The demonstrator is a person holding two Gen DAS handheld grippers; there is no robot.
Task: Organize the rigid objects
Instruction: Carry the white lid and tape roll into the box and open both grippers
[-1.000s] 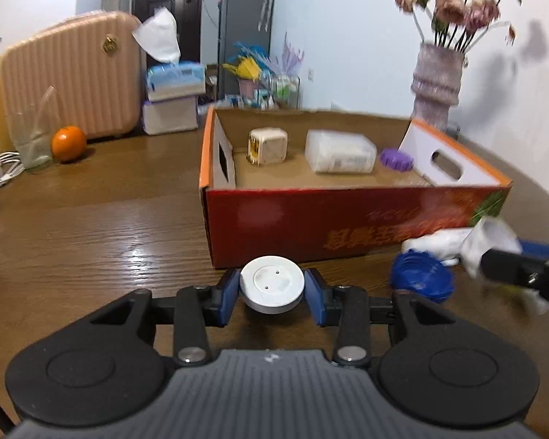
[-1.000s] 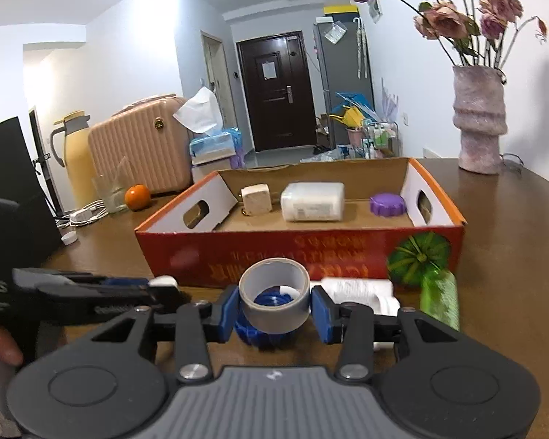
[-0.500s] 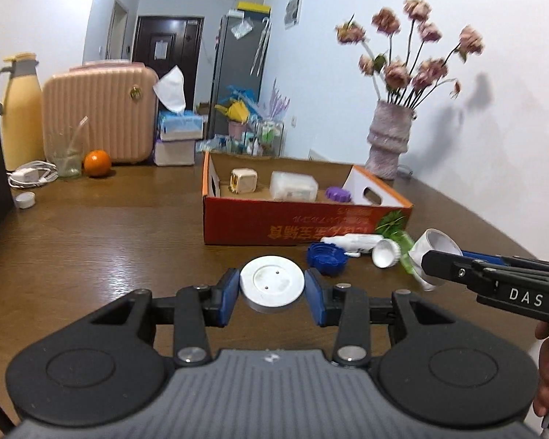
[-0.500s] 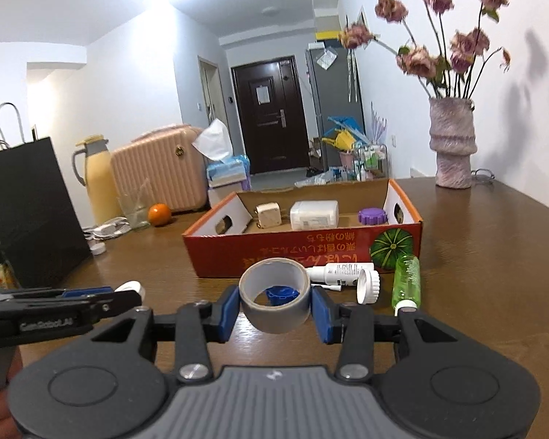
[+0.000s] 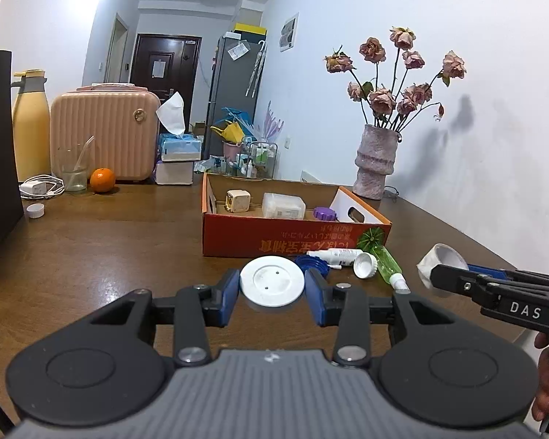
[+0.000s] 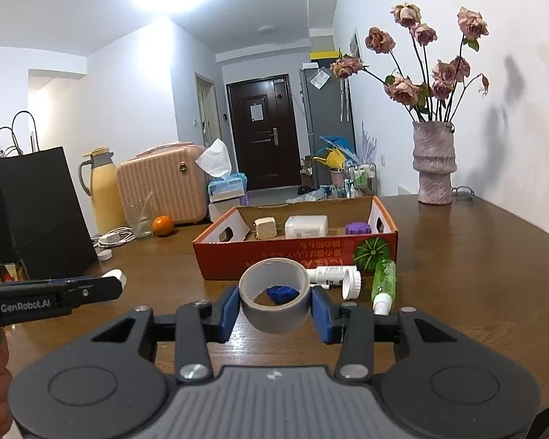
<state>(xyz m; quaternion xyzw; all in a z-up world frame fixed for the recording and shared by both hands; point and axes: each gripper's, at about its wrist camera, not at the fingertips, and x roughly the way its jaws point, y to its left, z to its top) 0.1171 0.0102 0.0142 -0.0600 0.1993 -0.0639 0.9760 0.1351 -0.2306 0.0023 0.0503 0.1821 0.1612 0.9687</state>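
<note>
My left gripper (image 5: 272,289) is shut on a flat white round lid (image 5: 272,281), held above the wooden table in front of the orange cardboard box (image 5: 274,245). A grey tape roll (image 6: 274,294) sits clamped in my right gripper (image 6: 274,301), also in front of the box (image 6: 274,259). Inside the box lie a beige cube (image 5: 238,200), a white plastic case (image 5: 283,205) and a purple cap (image 5: 324,214). On the table before the box lie a blue lid (image 5: 313,262), a white tube with its cap (image 5: 338,254) and a green bottle (image 5: 386,259).
A vase of dried roses (image 5: 374,162) stands right of the box. At the far left are a pink suitcase (image 5: 104,139), an orange (image 5: 102,180), a glass (image 5: 71,168), a yellow jug (image 5: 29,124), a charger (image 5: 36,187), a small white cap (image 5: 35,211) and a black bag (image 6: 33,212).
Both grippers have drawn back from the box and risen, each still holding its object. The box and the items before it now look smaller and farther.
</note>
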